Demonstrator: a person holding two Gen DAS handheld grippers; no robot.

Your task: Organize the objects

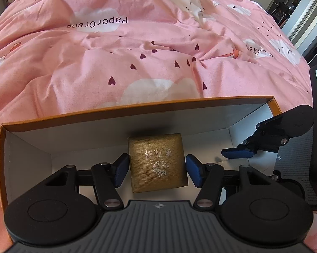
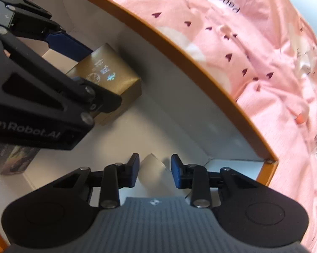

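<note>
A gold box [image 1: 158, 162] with silver lettering sits inside an orange cardboard box [image 1: 137, 106] with a white interior. My left gripper [image 1: 157, 169] straddles the gold box; its blue pads [image 1: 121, 170] stand a little off its sides, so it is open. The gold box also shows in the right wrist view [image 2: 110, 80] with the left gripper [image 2: 74, 61] around it. My right gripper [image 2: 155, 169] is open inside the same orange box [image 2: 179, 48], its pads on either side of a small clear or white block [image 2: 152, 166] without touching. The right gripper also appears in the left wrist view [image 1: 238, 154].
The orange box rests on a rumpled pink quilt [image 1: 137, 52] with white clouds and dark hearts. A dark printed box [image 2: 13, 158] lies in the orange box at the left of the right wrist view. A doorway [image 1: 293, 6] is at the far right.
</note>
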